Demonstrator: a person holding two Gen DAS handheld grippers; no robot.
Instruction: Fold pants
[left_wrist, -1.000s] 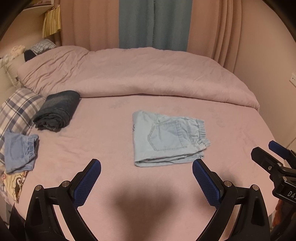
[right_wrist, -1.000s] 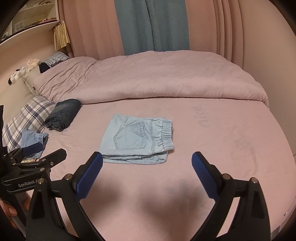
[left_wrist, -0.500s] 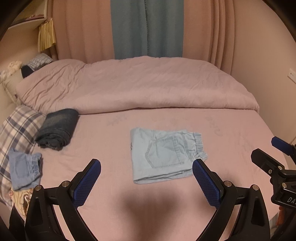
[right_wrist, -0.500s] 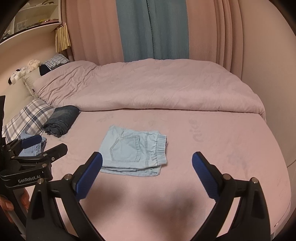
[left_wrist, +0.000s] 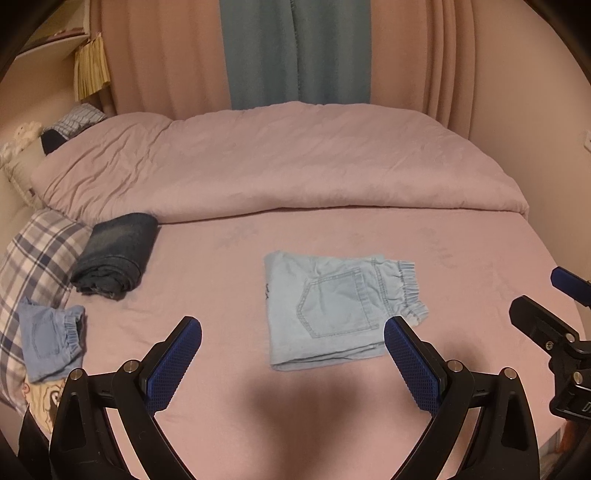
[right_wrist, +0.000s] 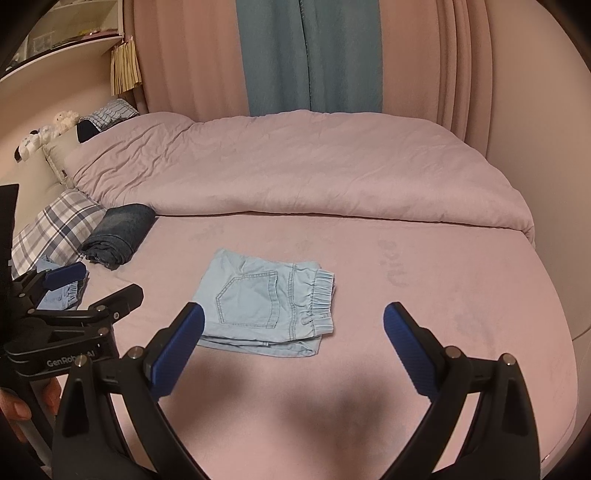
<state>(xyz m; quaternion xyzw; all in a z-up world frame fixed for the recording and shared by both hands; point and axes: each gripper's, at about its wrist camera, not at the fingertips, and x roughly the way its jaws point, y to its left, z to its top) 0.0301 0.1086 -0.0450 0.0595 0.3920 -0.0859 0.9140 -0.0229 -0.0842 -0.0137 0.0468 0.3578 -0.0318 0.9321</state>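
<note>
- A folded pair of light blue denim pants (left_wrist: 338, 310) lies flat in the middle of the pink bed (left_wrist: 207, 258), elastic waistband to the right.
- Left tongs (left_wrist: 293, 354) and right tongs (right_wrist: 293, 339) hover above the bed with jaws spread, holding nothing.
- Risk: a stray nudge could spill the layered lower edge.

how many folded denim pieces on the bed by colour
light blue folded denim pants: 1
dark blue folded jeans: 1
small mid-blue folded denim shorts: 1
total: 3
</note>
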